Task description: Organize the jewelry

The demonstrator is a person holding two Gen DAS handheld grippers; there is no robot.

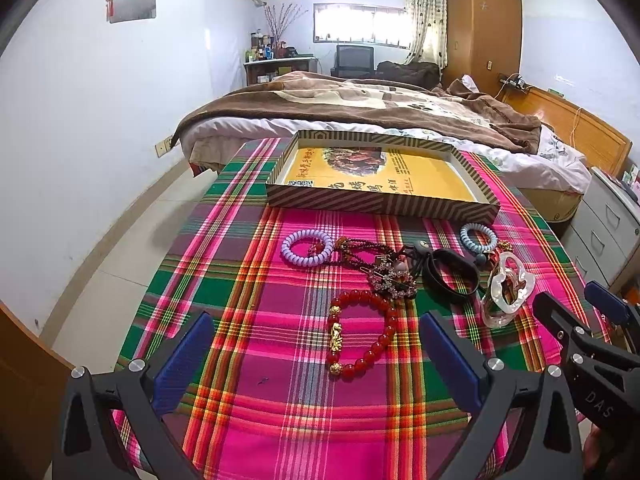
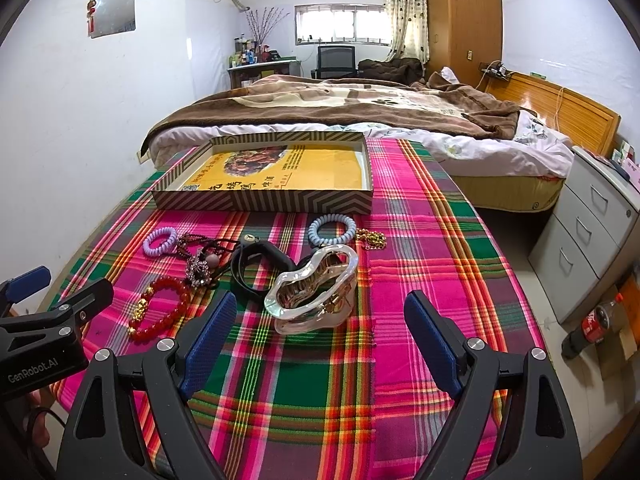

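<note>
Left tool (image 1: pixel 316 356) gapes empty above the red bead bracelet (image 1: pixel 362 334) at lower centre, likely lining up a pick; right tool (image 2: pixel 316 334), equally wide and empty, frames the clear hair claw (image 2: pixel 314 294). Striped box (image 2: pixel 264 200) waits beyond, mid-frame on the tabletop (image 2: pixel 400 360).

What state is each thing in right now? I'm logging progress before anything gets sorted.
Left gripper: open, holding nothing.
Right gripper: open, holding nothing.
Striped box: lidless, no jewelry inside.
Red bead bracelet: flat on cloth.
Clear hair claw: on cloth, ungripped.
Black band: lying loose.
Purple coil tie: on cloth.
Blue coil tie: on cloth.
</note>
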